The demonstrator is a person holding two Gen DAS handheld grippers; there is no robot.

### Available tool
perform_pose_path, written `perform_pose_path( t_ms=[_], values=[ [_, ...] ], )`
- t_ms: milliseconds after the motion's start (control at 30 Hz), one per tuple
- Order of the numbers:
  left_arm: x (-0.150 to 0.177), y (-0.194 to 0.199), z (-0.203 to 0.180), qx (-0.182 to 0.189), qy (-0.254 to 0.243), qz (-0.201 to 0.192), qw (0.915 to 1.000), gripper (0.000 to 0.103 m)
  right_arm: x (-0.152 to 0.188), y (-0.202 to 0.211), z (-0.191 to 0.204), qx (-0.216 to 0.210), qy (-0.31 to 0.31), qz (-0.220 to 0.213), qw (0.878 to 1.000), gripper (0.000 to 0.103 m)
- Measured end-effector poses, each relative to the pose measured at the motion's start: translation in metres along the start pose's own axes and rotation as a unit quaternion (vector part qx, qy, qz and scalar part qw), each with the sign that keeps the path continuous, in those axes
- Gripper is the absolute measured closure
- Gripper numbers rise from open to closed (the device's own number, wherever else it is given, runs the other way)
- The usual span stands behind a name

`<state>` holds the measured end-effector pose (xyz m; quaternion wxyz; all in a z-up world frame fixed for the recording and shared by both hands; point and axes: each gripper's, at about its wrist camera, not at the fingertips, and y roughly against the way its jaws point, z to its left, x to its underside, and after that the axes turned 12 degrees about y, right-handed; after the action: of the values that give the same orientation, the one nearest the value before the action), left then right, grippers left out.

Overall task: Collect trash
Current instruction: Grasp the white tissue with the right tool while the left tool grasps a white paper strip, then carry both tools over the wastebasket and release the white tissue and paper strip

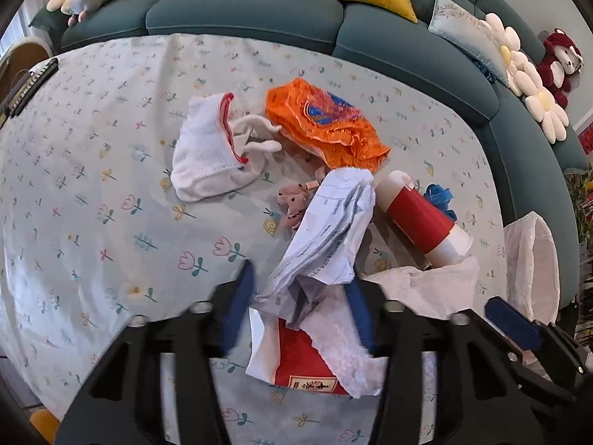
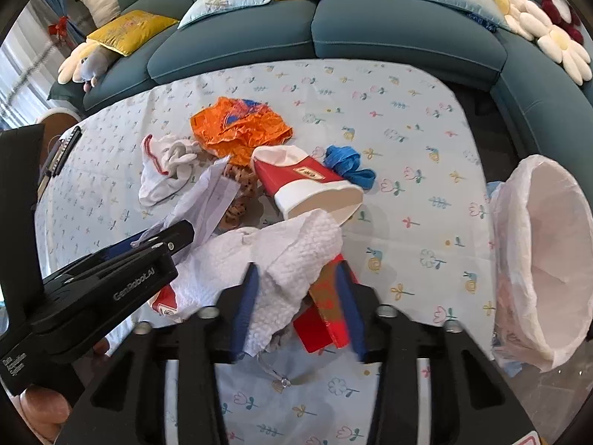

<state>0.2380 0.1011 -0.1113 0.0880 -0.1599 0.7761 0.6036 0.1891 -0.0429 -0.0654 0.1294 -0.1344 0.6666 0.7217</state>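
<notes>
My left gripper [image 1: 302, 306] has its blue pads around crumpled printed paper [image 1: 326, 230], which rises between them; it also shows in the right wrist view [image 2: 168, 239]. My right gripper [image 2: 296, 306] has its pads around a white paper towel [image 2: 292, 259] and a flat red carton [image 2: 326, 315]. A red and white paper cup [image 2: 307, 189] lies on its side just beyond, also in the left wrist view [image 1: 422, 222]. An orange plastic bag [image 1: 322, 126], a white glove [image 1: 207, 148] and a blue strip [image 2: 348, 165] lie further back.
A bin lined with a white bag [image 2: 541, 259] stands at the table's right edge. The table has a floral cloth [image 1: 92, 185]. A teal sofa [image 2: 370, 29] with cushions curves behind. A dark remote-like bar [image 1: 33, 85] lies at the far left. A small spotted pink item [image 1: 292, 204] lies by the paper.
</notes>
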Motion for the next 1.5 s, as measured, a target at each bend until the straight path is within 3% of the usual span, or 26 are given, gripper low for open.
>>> perform_pose_path(
  t_ms=[133,267,767,1133,1500],
  values=[
    [0.002,0.000,0.002,0.007,0.007,0.001,0.9999,0.081,0.001,-0.004,0.004,-0.005,0.011,0.005,1.000,0.091],
    [0.006,0.009,0.004,0.006,0.011,-0.010,0.9999,0.087,0.002,0.005,0.004,-0.005,0.012,-0.008,1.000,0.095],
    [0.021,0.083,-0.029,0.031,-0.008,-0.064,0.9974,0.088,0.009,0.098,-0.027,0.013,-0.019,-0.094,0.995,0.095],
    [0.067,0.123,-0.107,0.060,-0.080,-0.085,0.9913,0.088,0.047,0.160,-0.082,0.042,-0.059,-0.143,0.987,0.095],
    [0.121,0.133,-0.190,0.084,-0.158,-0.079,0.9806,0.087,0.090,0.196,-0.152,0.071,-0.109,-0.164,0.978,0.095]
  ],
)
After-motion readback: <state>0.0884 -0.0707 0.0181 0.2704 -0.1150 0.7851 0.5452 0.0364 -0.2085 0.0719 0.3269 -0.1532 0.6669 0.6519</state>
